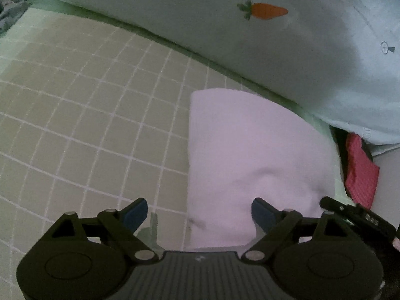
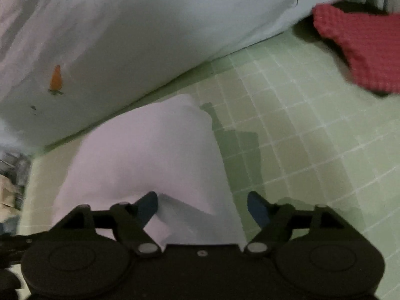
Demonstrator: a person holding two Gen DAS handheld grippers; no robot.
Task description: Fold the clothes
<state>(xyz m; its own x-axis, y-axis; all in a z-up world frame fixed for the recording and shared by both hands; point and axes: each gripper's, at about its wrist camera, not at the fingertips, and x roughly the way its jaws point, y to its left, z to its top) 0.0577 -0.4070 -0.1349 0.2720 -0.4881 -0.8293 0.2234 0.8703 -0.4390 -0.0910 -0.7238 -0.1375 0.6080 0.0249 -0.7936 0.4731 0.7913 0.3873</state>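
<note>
Landmark: pillow [image 1: 250, 50], pale, with a carrot print [image 1: 268, 11], lying along the far side of the green checked sheet [image 1: 87, 125].
Garment: a pale pink cloth [image 1: 250, 155] lies flat on the sheet just in front of the pillow; in the right view [image 2: 150, 155] it shows as a compact packet with a layered edge nearest the camera.
Left gripper: [image 1: 200, 211] jaws spread wide, holding nothing; it hovers at the near end of the cloth, one finger [image 1: 262, 212] over the fabric, the other over bare sheet.
Right gripper: [image 2: 202, 206] jaws likewise spread and empty, at the cloth's near edge, opposite side; its tip is visible in the left view [image 1: 350, 210].
Contact: whether either finger touches the fabric cannot be told; the near edge is blurred and partly hidden by the gripper bodies.
Other laundry: a red waffle-knit piece [image 2: 362, 47] lies crumpled by the pillow's end, well apart from the pink cloth; also seen in the left view [image 1: 360, 172].
Done: the pink cloth looks folded at least once, with straight sides and stacked layers.
Left: probably one more fold or a tidy-up of this piece, then the red one, which appears unfolded.
Progress: roughly midway, as a judgement from these two items only.
</note>
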